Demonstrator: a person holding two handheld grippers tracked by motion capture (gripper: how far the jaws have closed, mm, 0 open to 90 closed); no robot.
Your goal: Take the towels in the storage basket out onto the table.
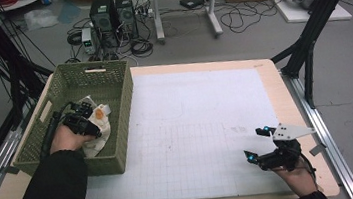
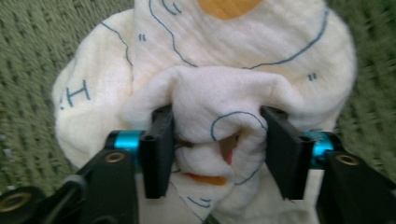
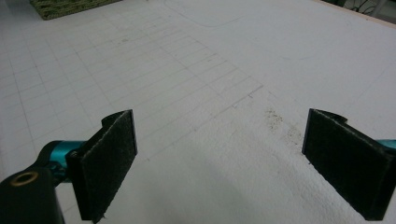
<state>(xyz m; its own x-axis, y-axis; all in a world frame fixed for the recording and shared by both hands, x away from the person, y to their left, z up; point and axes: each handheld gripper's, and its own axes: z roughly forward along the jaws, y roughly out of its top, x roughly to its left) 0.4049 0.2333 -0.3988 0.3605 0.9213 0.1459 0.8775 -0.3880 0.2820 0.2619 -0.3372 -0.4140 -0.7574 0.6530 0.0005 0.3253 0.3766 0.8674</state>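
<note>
A cream cloth (image 1: pixel 97 142) with blue line drawings and orange patches lies bunched in the green woven basket (image 1: pixel 126 105) at the table's left. My left gripper (image 1: pixel 85 111) reaches down into the basket. In the left gripper view its two black pads press on either side of a raised fold of the cloth (image 2: pixel 219 93), so the left gripper (image 2: pixel 217 144) is shut on it. At the table's right front, my right gripper (image 1: pixel 253 143) hovers low over the white gridded mat (image 1: pixel 203 126). The right gripper (image 3: pixel 219 163) is open, with nothing between its pads.
The basket takes up the left third of the wooden table (image 1: pixel 276 88); a corner of the basket (image 3: pixel 70 7) shows far off in the right gripper view. Beyond the table are computer towers (image 1: pixel 113 13), cables on the floor and black frame posts (image 1: pixel 314 23).
</note>
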